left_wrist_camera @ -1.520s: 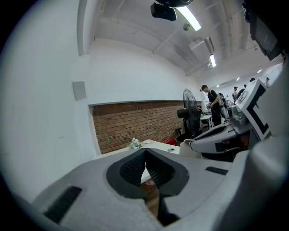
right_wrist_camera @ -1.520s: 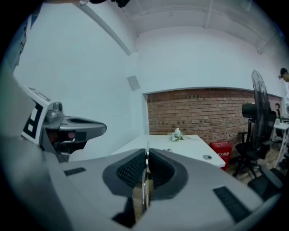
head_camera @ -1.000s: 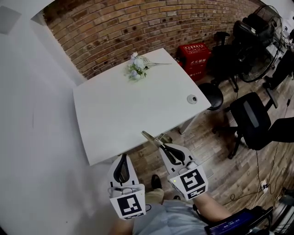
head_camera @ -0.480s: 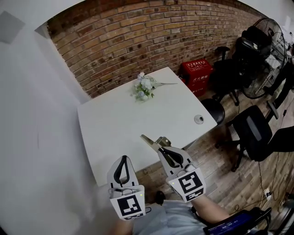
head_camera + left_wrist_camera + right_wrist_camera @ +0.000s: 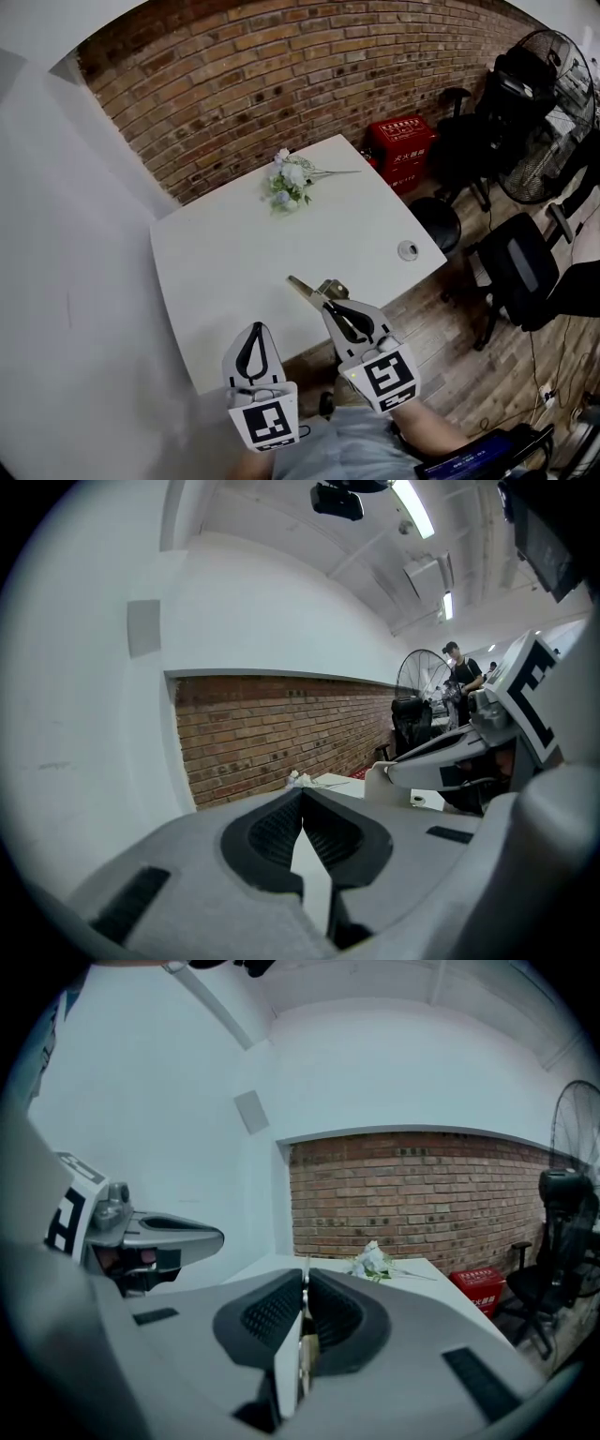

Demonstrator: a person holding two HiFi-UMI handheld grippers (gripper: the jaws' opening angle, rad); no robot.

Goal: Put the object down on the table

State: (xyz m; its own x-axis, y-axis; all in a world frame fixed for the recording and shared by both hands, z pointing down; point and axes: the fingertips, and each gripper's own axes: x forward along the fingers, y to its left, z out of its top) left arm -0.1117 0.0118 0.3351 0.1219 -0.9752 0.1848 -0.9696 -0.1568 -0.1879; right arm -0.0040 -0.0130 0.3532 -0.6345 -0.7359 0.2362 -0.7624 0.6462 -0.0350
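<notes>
My right gripper is shut on a thin, flat brass-coloured metal piece. The piece sticks out past the fingertips and hangs over the near edge of the white table. Along the right gripper's jaws, the piece shows edge-on as a thin strip pinched between the dark pads. My left gripper is to the left, level with the table's front edge; its jaws are shut with nothing between them.
A bunch of pale artificial flowers lies at the table's far edge by the brick wall. A small round cap sits near the right corner. A red box, office chairs and a standing fan are to the right, on the wooden floor.
The table now sits lower and nearer in the head view, and the tip of the held piece is over its front edge. Both grippers keep their jaws as before.
</notes>
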